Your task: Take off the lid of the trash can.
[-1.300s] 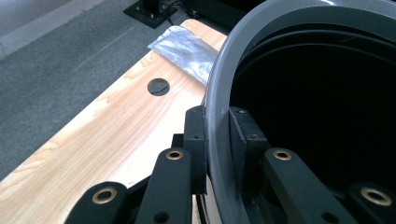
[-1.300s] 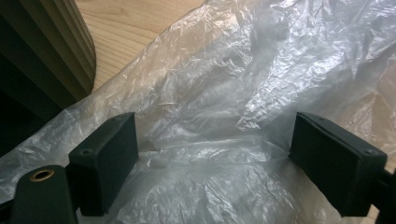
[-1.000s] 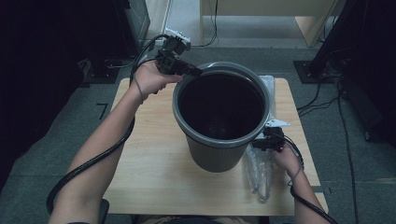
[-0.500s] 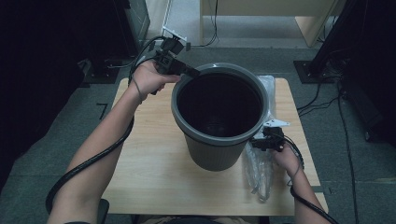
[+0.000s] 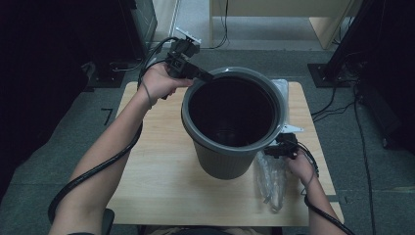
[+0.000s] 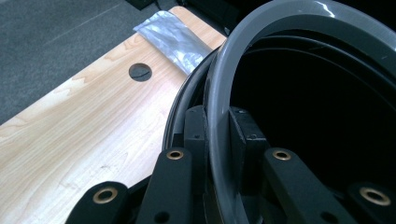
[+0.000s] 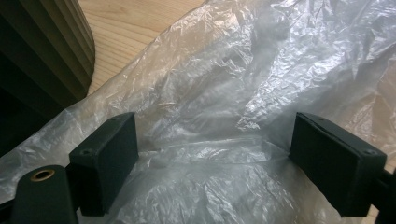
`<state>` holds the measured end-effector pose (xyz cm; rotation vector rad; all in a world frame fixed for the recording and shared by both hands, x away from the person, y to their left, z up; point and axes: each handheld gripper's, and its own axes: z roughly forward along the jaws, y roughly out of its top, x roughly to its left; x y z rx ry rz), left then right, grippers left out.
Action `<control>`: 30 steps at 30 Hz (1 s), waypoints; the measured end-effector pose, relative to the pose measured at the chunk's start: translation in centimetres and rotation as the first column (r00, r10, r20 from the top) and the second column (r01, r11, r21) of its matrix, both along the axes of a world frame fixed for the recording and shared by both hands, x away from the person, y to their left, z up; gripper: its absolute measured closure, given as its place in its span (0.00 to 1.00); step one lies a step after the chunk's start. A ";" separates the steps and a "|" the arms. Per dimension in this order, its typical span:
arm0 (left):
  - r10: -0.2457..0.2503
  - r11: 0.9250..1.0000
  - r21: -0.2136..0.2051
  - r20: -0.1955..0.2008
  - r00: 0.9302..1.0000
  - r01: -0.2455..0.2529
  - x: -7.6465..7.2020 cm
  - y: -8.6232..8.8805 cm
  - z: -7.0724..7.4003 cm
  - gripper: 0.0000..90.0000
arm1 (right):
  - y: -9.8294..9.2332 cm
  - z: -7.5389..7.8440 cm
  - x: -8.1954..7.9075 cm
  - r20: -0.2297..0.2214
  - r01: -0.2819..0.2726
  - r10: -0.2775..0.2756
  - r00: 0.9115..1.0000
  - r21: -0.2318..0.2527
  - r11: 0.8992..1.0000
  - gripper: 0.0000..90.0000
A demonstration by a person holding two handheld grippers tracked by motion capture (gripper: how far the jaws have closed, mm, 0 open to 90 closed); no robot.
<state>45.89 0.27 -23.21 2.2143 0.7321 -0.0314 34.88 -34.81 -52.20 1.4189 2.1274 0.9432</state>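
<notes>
A grey plastic bin [image 5: 227, 164] with a dark inside stands upright in the middle of the wooden table [image 5: 156, 166]. My left gripper [image 5: 205, 77] is shut on its rim ring [image 6: 224, 70] at the far left, one jaw outside and one inside. In the left gripper view, that gripper [image 6: 217, 126] pinches the ring tightly. Near the bin's right foot, my right gripper [image 5: 274, 151] hovers over a crumpled clear plastic bag [image 5: 271, 181]. Its jaws [image 7: 219, 163] stand wide open above the bag [image 7: 243, 93], with the pads apart from the film.
More clear plastic [image 5: 281, 88] lies on the table behind the bin, also seen as a strip [image 6: 173, 39] beside a round cable hole [image 6: 140, 71]. The bin's ribbed wall [image 7: 42, 51] is close on the right gripper's left. Cables and furniture legs ring the table.
</notes>
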 end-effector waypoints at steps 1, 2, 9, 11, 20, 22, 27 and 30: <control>0.001 1.000 -0.003 0.000 1.000 -0.001 0.0 0.3 0.1 0.87 | 0.0 0.0 0.0 -0.001 -0.002 0.002 1.000 0.000 1.000 0.17; 0.009 1.000 -0.005 -0.002 1.000 -0.009 0.0 0.5 0.2 0.87 | 0.0 0.0 0.0 -0.003 -0.003 0.003 1.000 -0.001 1.000 0.17; 0.025 1.000 0.001 0.008 1.000 -0.025 0.0 2.1 0.5 0.87 | -0.2 0.4 0.0 -0.005 -0.006 0.006 1.000 0.000 1.000 0.17; 0.030 1.000 -0.003 0.008 1.000 -0.030 0.0 2.6 0.5 0.87 | -0.3 0.5 0.1 0.002 -0.002 0.002 1.000 0.008 1.000 0.17; 0.043 0.999 -0.001 0.010 0.999 -0.043 0.0 4.3 0.7 0.87 | -0.8 1.0 0.0 0.033 0.010 -0.011 0.999 0.029 1.000 0.17; 0.046 0.999 -0.001 0.014 0.999 -0.046 -0.1 4.6 0.8 0.87 | -0.9 1.1 0.0 0.038 0.006 -0.007 0.999 0.024 1.000 0.17; 0.055 0.998 0.006 0.018 0.998 -0.055 -0.2 5.5 0.9 0.87 | -1.3 1.2 -0.1 0.054 0.007 -0.008 0.999 0.030 1.000 0.17; 0.061 0.998 0.005 0.019 0.998 -0.061 -0.3 6.0 1.0 0.87 | -1.6 1.4 -0.1 0.066 0.007 -0.009 0.998 0.029 1.000 0.17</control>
